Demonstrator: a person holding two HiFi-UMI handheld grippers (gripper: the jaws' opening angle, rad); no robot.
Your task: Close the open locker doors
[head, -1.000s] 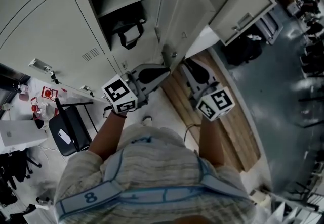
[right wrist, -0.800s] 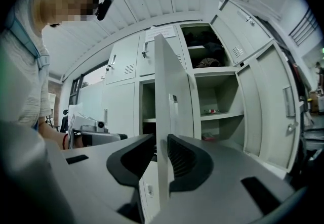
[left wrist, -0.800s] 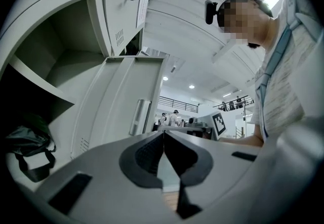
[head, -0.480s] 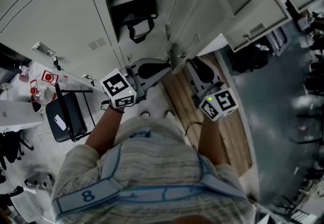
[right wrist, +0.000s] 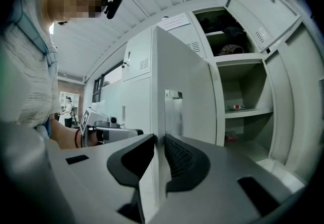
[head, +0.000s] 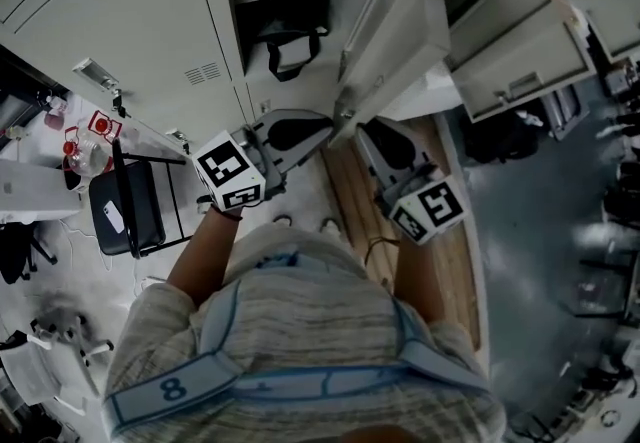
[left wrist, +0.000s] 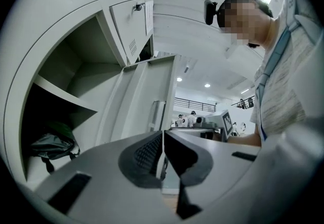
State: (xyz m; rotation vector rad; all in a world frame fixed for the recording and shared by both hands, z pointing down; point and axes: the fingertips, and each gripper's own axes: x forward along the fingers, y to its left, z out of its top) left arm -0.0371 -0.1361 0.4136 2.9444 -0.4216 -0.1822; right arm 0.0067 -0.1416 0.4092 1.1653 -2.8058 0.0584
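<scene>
A tall grey metal door (head: 395, 31), swung half open from the right edge of the locker (left wrist: 86, 51). Looks thin, stiff and hard, not heavy, and likely easy to swing. Smooth paint, so maybe slippery for a pinch. Best to hold or push at the free edge, near the latch (left wrist: 157, 114), for the easiest swing. No need to squeeze hard. Best to go slow at the end, to stop a bang.

Left tool (left wrist: 162, 142) at that free edge, jaws almost together, with the thin lip of the door pinched between the pads, by the look of it. Right tool (right wrist: 158, 142) on the same edge from the other side, jaws just opened a little, yet with the door's edge between them and both pads touching it.

Inside the locker: a dark bag (left wrist: 50, 144) low down, under a shelf (left wrist: 61, 95). Past the door, more lockers (right wrist: 243, 91) open too, with a dark bundle (right wrist: 230, 48) in the top one and a few small things (right wrist: 235, 107) on a shelf below.
</scene>
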